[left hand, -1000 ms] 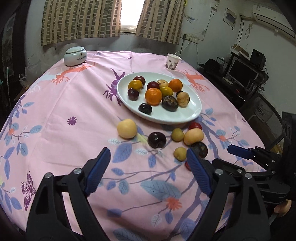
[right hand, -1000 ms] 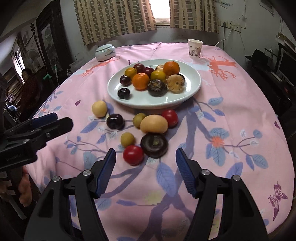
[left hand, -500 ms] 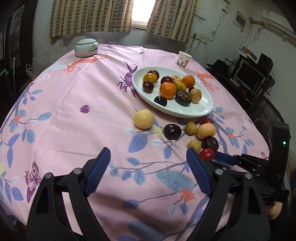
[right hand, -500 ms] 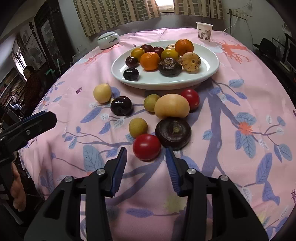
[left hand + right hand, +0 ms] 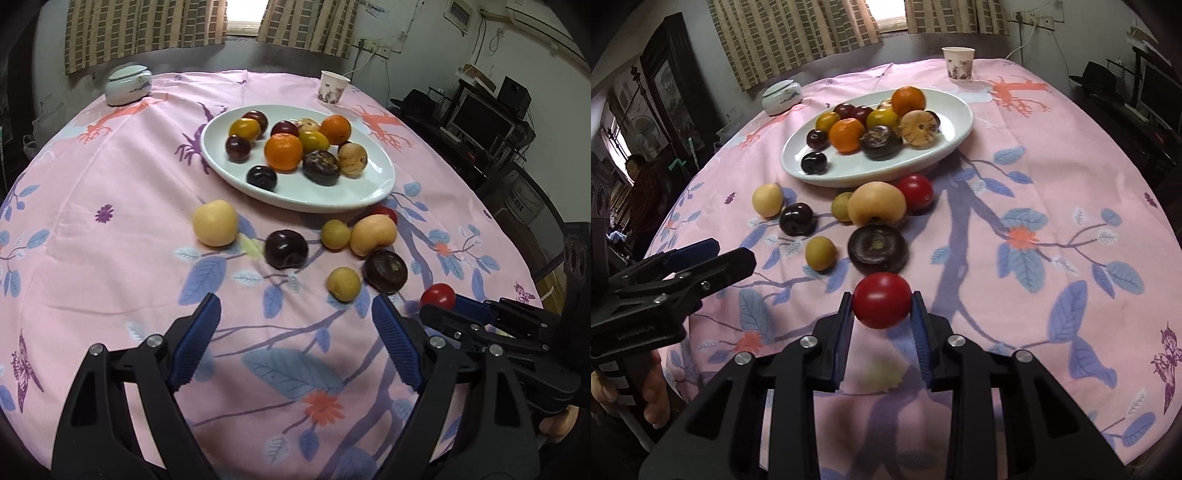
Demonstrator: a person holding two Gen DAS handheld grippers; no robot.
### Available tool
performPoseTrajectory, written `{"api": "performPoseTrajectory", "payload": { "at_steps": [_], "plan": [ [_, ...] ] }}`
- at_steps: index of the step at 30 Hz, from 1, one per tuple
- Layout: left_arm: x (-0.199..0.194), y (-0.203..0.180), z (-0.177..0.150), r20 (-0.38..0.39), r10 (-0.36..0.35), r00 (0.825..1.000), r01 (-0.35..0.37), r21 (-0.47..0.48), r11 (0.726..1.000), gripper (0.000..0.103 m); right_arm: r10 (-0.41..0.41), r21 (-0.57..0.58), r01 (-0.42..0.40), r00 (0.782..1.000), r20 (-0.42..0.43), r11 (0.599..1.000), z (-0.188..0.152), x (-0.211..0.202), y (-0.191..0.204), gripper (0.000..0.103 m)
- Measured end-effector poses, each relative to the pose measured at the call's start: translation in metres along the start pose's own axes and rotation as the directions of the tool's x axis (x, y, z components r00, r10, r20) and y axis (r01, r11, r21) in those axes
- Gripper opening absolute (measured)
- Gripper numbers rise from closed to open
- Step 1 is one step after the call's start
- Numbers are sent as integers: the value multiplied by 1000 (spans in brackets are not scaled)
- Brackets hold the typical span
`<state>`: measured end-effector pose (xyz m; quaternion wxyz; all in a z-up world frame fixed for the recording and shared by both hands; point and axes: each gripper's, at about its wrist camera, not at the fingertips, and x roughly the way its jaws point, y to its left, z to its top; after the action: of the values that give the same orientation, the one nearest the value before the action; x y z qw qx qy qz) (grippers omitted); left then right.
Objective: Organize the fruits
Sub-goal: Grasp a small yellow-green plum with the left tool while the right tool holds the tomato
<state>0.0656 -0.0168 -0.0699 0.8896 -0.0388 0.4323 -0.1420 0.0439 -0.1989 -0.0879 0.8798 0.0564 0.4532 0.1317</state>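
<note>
Dim rm, window (image 5: 245,16) glare, fisheye-warped edges.

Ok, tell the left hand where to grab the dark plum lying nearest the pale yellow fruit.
Take the dark plum across its round middle, coming from above with the open left tool. Its cleft faces the tool, so put the pads on the smooth left and right flanks; both sides are clear.

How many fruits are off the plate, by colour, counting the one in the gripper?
Red fruits: 2
Dark fruits: 2
Yellow fruits: 4
Total: 8
</note>
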Motion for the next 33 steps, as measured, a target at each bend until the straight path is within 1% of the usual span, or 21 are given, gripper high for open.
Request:
{"api": "performPoseTrajectory", "payload": {
  "at_steps": [1, 2, 4, 6, 8, 9, 10, 11, 12, 13, 14, 15, 20, 28, 33],
  "plan": [
    [7, -7, 1, -9, -1, 1000, 1, 15, 1000, 83, -1, 11, 1, 1000, 1, 1000, -2, -3, -6, 31],
    [13, -13, 1, -19, 1, 1000, 0, 29, 1000, 78, 0, 20, 0, 1000, 0, 1000, -4, -5, -11, 31],
    [27, -24, 3, -37, 9, 999, -7, 57, 998, 77, 3, 37, -3, 1000, 0, 999, -7, -8, -20, 31],
    [39, -29, 5, -49, 19, 999, -16, 63, 998, 71, 12, 50, -12, 1000, 3, 999, -9, -11, -28, 31],
    [54, -32, 7, -82, 19, 996, -14, 60, 998, 57, 18, 60, -19, 1000, 6, 998, -10, -13, -34, 31],
    [60, -33, 8, -88, 30, 996, -25, 60, 998, 55, 22, 64, -22, 1000, 6, 998, -10, -13, -36, 31],
    [62, -36, 9, -70, 48, 996, -42, 74, 996, 52, 27, 69, -27, 1000, 5, 997, -11, -13, -38, 31],
    [63, -38, 9, -72, 60, 996, -54, 85, 995, 52, 31, 74, -31, 1000, 3, 997, -11, -13, -40, 31],
    [64, -39, 10, -66, 75, 995, -68, 92, 993, 47, 33, 77, -33, 999, 2, 996, -11, -13, -41, 31],
    [64, -39, 10, -63, 83, 995, -77, 90, 993, 36, 35, 79, -35, 999, 1, 996, -12, -13, -42, 31],
    [62, -37, 11, -65, 50, 997, -45, 76, 996, 26, 36, 79, -36, 999, 2, 996, -12, -14, -42, 31],
    [61, -34, 12, -78, 22, 997, -18, 56, 998, 26, 37, 79, -37, 999, 3, 996, -12, -14, -41, 31],
    [44, -33, 5, -58, 8, 998, -5, 57, 998, 26, 35, 64, -36, 999, 7, 997, -10, -17, -31, 31],
    [1, -23, -8, -3, -30, 1000, 30, 54, 998, 26, 45, 28, -44, 999, -8, 999, -5, -13, -6, 31],
    [-17, -12, 0, 39, -30, 999, 28, 63, 998, 26, 50, 6, -50, 999, -9, 999, 5, -12, 7, 31]
  ]
}}
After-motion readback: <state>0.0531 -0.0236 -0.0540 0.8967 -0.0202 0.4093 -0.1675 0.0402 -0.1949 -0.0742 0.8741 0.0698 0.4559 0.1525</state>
